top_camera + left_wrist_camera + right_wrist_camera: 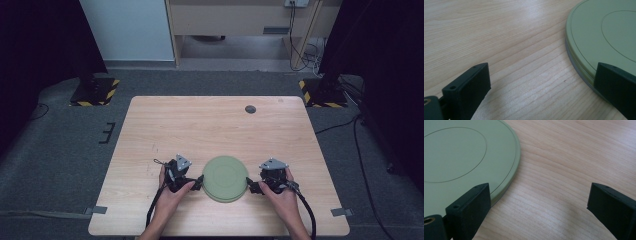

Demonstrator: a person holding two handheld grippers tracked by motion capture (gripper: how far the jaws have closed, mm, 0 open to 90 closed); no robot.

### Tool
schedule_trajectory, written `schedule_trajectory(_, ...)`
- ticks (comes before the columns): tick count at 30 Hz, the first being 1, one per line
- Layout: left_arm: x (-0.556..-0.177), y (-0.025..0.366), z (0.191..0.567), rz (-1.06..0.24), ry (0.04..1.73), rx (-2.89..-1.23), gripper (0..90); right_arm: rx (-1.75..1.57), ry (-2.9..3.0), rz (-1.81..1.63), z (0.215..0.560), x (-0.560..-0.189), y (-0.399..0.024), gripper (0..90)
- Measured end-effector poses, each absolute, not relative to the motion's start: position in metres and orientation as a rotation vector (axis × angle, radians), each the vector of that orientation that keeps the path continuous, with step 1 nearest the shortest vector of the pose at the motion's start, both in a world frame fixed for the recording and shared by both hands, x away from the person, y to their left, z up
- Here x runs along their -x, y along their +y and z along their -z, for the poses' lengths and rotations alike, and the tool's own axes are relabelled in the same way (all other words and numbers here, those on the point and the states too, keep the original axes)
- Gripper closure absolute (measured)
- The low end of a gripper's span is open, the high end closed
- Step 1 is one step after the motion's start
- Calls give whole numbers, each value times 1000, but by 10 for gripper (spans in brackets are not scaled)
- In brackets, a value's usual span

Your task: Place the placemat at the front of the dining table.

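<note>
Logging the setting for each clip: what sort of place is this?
Likely a lab or recording studio, not a home: a bare wooden table on grey carpet, black curtains at both sides, and hazard-striped stand bases with cables trailing across the floor.

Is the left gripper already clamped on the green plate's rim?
No. In the left gripper view the left gripper stands wide open, one jaw over the green plate edge, the other above bare table.

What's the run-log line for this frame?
left hand-held gripper: open, at plate left edge | right hand-held gripper: open, at right edge | plate: flat on table
</note>
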State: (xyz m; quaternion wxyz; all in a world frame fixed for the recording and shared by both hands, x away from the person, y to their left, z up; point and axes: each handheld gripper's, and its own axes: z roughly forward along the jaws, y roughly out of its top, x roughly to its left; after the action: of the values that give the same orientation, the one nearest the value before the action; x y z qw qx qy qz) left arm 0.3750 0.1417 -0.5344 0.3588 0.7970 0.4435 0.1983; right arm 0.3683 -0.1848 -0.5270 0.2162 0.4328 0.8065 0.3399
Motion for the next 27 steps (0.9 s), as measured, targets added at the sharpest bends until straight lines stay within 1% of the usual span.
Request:
schedule_trajectory(4,-376,143,534,-499,1146,-2056,6,-1215,2209,-939,528,-369,-184,49)
schedule_trajectory(6,-375,143,535,-492,1164,-2060,18,-1218,2220,-947,527,-369,-185,70)
schedule_trajectory(10,-373,143,535,-491,1153,-2065,30,-1222,2259,-937,526,-368,-189,73)
schedule_trajectory(18,-373,142,535,-495,1154,-2068,24,-1205,2279,-956,527,-367,-187,75)
schedule_trajectory(21,-374,142,535,-497,1159,-2069,12,-1211,2274,-952,528,-368,-186,63)
schedule_trajectory(27,-378,142,535,-511,1169,-2063,17,-1211,2236,-939,528,-369,-183,59)
